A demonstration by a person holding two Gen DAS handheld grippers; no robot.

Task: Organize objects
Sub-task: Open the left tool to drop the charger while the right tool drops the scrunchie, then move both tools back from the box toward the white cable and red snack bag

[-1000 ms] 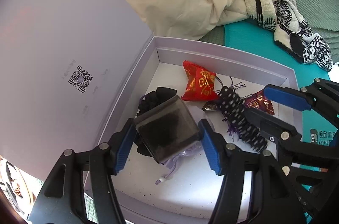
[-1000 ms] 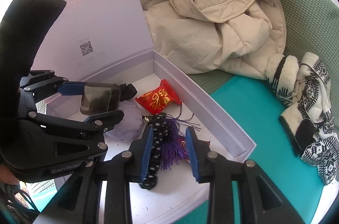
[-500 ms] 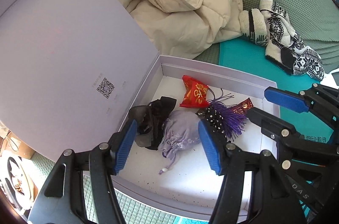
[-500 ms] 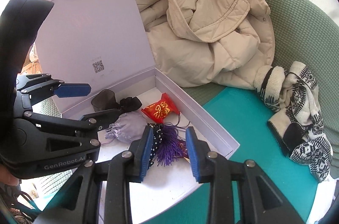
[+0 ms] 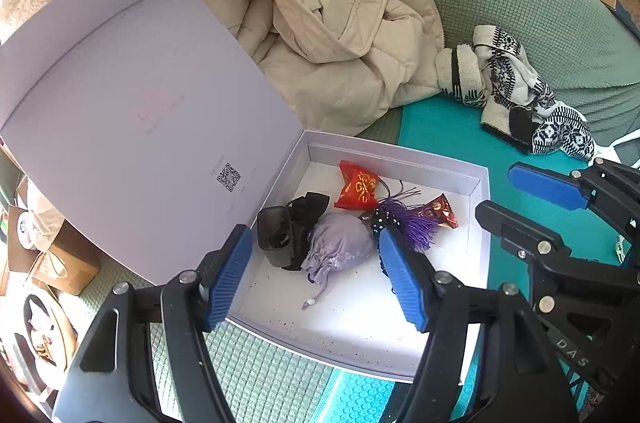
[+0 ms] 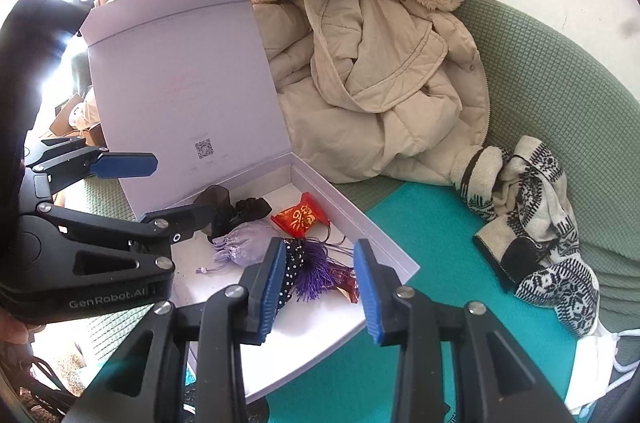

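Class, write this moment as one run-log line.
left tool: open, empty | right tool: open, empty | box: lid up | inside: lilac pouch, red packet, purple tassel

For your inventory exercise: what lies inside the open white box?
Inside the white box: a red pouch, dark pouch, lilac drawstring bag, purple tassel and red wrapper. Anything beneath them is covered.

Matt paper box [image 5: 400,159] holds a satiny cloth pouch [image 5: 340,247] and glossy foil packet [image 5: 358,185].
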